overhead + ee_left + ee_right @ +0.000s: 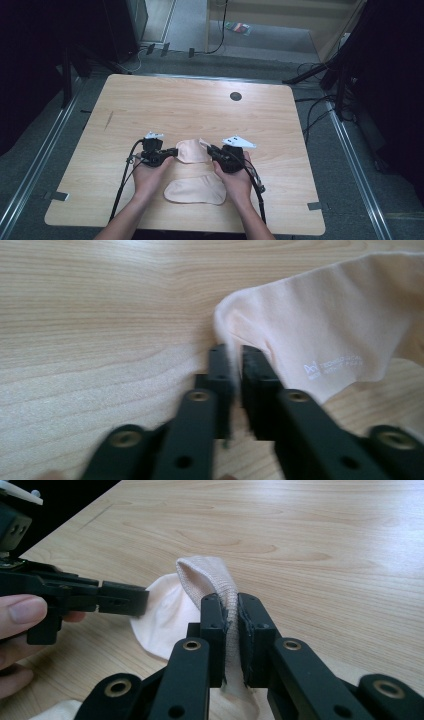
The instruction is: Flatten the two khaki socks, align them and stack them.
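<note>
Two pale peach socks lie on the wooden table (150,105). The far sock (192,151) is held between both grippers. My left gripper (175,151) is shut on its toe end; in the left gripper view the thin fabric edge of the sock (320,335) is pinched at the gripper (234,352). My right gripper (211,151) is shut on the ribbed cuff, which stands up in a loop of sock (207,577) above the gripper (234,602). The near sock (196,190) lies flat between the person's wrists.
A small dark round hole (235,96) sits near the table's far edge. Cables (122,185) trail from both grippers toward the front edge. The left gripper (122,600) and a thumb show at the left of the right gripper view.
</note>
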Demonstrator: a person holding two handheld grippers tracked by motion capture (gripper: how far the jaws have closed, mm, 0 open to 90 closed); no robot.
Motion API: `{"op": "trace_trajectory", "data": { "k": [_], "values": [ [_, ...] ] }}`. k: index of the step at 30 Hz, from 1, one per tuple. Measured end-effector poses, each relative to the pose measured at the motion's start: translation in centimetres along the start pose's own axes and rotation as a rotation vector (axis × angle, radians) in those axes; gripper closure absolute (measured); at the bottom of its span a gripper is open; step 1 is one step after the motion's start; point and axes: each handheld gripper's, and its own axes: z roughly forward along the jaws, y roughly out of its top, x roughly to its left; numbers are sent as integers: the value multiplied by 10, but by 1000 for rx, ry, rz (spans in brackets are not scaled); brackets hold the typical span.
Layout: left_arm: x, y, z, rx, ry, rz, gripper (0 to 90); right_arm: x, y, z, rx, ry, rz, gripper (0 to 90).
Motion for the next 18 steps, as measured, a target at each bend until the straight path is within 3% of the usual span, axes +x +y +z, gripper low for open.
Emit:
{"op": "trace_trajectory", "data": {
  "k": [3, 9, 14, 17, 18],
  "values": [
    [2, -2, -7, 33, -47, 45, 897, -5, -2, -2, 5, -23, 27, 808],
    [11, -6, -21, 45, -52, 83, 897, -25, -8, -2, 32, -69, 95, 775],
    [16, -9, -22, 45, -62, 80, 892, -35, -9, -6, 27, -93, 117, 719],
    [16, -10, -20, 30, -62, 75, 872, -40, -9, -10, 14, -75, 130, 636],
    [16, -10, -20, 22, -56, 69, 816, -40, -9, -11, 20, -65, 121, 605]
  ]
}}
